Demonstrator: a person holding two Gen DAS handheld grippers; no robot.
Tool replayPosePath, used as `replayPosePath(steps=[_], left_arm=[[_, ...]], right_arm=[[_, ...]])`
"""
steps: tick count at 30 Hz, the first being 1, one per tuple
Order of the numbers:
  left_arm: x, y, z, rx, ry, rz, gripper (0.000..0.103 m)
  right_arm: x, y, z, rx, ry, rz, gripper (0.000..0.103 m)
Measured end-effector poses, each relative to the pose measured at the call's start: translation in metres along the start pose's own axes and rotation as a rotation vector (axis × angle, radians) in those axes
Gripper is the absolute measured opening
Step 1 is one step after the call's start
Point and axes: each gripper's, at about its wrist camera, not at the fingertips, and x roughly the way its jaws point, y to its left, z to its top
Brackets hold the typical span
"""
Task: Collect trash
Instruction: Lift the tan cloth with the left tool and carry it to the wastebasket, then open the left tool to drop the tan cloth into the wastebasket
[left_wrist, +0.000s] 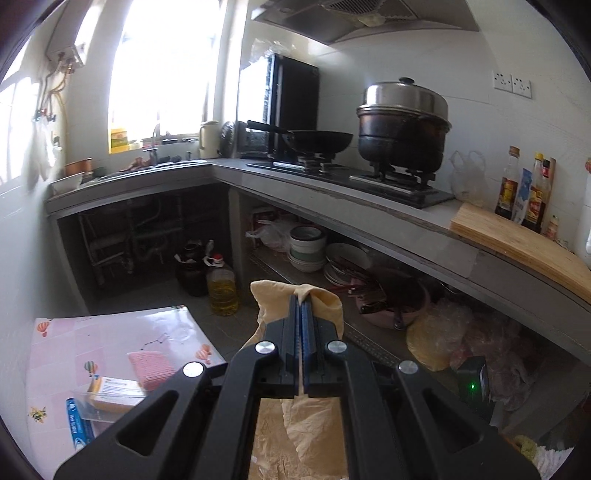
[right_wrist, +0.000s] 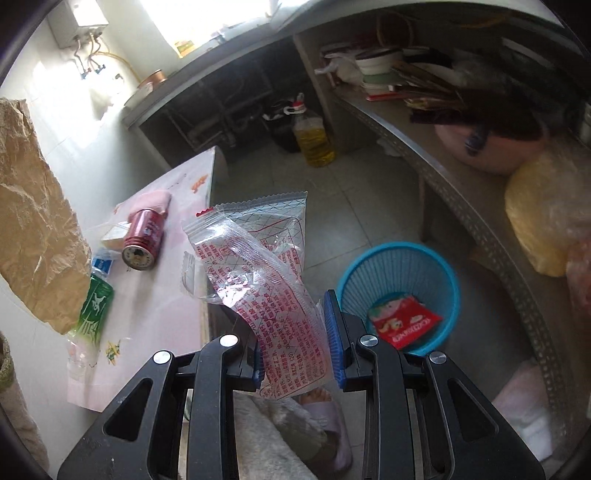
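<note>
My left gripper (left_wrist: 302, 301) is shut on a crumpled brown paper bag (left_wrist: 295, 432), held up in the air beside the small table (left_wrist: 110, 343); the bag also shows in the right wrist view (right_wrist: 37, 229) at the far left. My right gripper (right_wrist: 295, 325) is open, and a clear plastic wrapper with red print (right_wrist: 266, 277) hangs between its fingers, above the floor. A blue mesh waste basket (right_wrist: 399, 291) stands on the floor just right of it, with a red snack packet (right_wrist: 404, 321) inside. On the table lie a red can (right_wrist: 144, 240), a green bottle (right_wrist: 92, 306) and small wrappers.
A grey kitchen counter (left_wrist: 332, 199) with stove, wok and steamer pot runs along the right. Its lower shelf (right_wrist: 461, 206) holds bowls, a pink basin and plastic bags. An oil jug (right_wrist: 314, 136) stands on the floor. A slippered foot (right_wrist: 321, 406) is below my right gripper.
</note>
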Motion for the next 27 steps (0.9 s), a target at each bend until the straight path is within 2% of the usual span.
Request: replayPosePath(steps=[8,13,19,27], left_arm=[[0.078,-0.078,-0.005,0.056,0.074,-0.108,0.001],[0.142,-0.111,-0.033,0.069,0.209,-0.151,0.001],[0.226,-0.126,-0.076,0.049,0.379,-0.143,0.001],[0.320,-0.127,-0.121,0.026,0.541,-0.104,0.001]], right_arm=[[0.005,-0.078,-0.026,0.175,0.034,-0.089,0.026],[0.019,-0.113,-0.037,0.264,0.056,-0.121,0.026],[0.042,-0.140,-0.044,0.338,0.103,-0.137,0.026],[0.063,-0.157,-0.047,0.381,0.148,-0.151,0.026]])
